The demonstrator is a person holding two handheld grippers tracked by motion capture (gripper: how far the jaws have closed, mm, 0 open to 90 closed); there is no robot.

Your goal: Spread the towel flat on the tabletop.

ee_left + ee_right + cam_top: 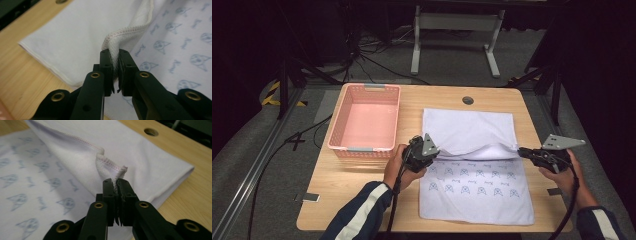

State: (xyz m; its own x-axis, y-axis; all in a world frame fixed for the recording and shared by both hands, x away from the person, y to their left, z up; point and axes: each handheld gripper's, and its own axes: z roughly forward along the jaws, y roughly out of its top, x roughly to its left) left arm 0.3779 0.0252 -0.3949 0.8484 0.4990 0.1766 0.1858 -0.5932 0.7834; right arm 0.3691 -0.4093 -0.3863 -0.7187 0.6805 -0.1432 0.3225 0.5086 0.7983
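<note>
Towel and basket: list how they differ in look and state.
The towel is soft white cloth, printed on its open face; the basket is stiff pink plastic. The towel is partly folded, pinched by the left gripper and right gripper; the basket stands untouched. Both lie on the table.

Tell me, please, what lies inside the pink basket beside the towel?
The pink basket shows nothing inside, just its bare pink floor; the near wall covers a thin strip of that floor.

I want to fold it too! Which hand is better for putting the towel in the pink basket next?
Probably the left. The left gripper sits close beside the pink basket, while the right gripper is across the table at the towel's far edge. Both are shut on the towel's hem, so the fold likely comes first.
</note>
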